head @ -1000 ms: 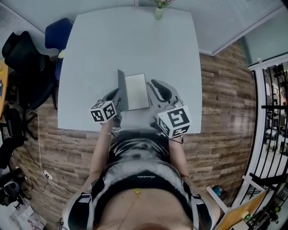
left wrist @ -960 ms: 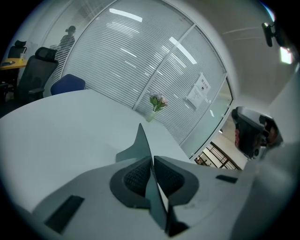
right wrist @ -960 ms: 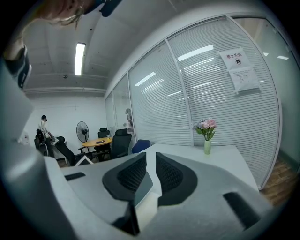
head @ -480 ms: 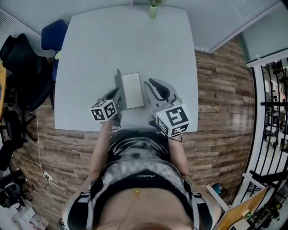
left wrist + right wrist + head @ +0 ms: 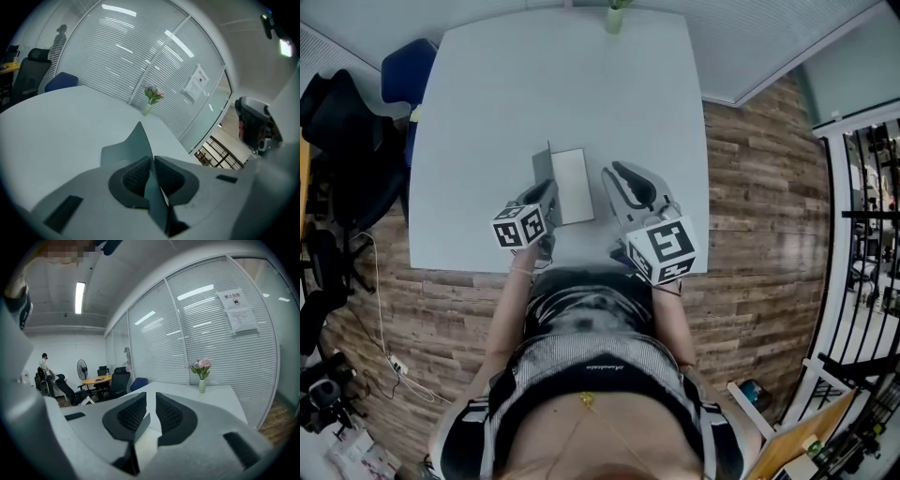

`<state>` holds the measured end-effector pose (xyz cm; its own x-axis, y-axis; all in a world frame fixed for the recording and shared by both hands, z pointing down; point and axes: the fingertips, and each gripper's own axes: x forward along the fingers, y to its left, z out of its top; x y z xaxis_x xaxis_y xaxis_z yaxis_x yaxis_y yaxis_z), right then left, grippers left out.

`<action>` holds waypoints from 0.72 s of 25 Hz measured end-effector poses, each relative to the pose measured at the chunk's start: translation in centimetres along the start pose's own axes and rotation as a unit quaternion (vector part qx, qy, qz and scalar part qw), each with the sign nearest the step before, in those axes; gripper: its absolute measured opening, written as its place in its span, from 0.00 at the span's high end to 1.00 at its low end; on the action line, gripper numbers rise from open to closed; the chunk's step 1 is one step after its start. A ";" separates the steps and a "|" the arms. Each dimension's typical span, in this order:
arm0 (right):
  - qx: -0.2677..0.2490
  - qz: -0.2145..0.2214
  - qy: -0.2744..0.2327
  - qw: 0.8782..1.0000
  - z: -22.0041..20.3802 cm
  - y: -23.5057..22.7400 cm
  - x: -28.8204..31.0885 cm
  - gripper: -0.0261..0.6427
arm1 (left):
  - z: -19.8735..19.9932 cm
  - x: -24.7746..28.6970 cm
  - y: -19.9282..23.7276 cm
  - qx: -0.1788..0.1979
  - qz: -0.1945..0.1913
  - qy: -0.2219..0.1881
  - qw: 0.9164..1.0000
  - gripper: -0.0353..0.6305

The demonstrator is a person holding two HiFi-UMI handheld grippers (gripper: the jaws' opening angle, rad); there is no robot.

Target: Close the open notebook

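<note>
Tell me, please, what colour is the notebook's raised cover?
Dark grey cover, clearest in the left gripper view.

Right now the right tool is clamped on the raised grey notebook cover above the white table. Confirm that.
Not right: it is the left tool that is clamped on the raised grey notebook cover above the white table, as the left gripper view shows. The right tool is open.

The room is bright and evenly lit, so the pale counter (image 5: 487, 112) carries only faint shadows. A ceiling strip light (image 5: 79, 297) glows white, and streaks of glare run across the window blinds (image 5: 206, 333). Seen from the left claw (image 5: 152, 161) and the right claw (image 5: 151, 401), everything bows outward and the corners go black; the claw bodies nearest the lens look soft
</note>
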<state>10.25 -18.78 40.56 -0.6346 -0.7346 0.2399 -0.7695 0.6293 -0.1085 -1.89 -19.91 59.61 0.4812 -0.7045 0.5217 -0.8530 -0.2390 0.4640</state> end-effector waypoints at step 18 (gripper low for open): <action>0.006 0.006 0.012 1.000 -0.8 -1.5 0.3 0.86 | -2.3 3.3 -1.4 0.003 -0.003 0.041 0.999 0.91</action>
<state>11.23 -19.75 41.55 -0.6420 -0.7209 0.2612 -0.7629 0.6346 -0.1236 1.33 -20.35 62.30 0.5003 -0.6465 0.5760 -0.8516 -0.2472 0.4623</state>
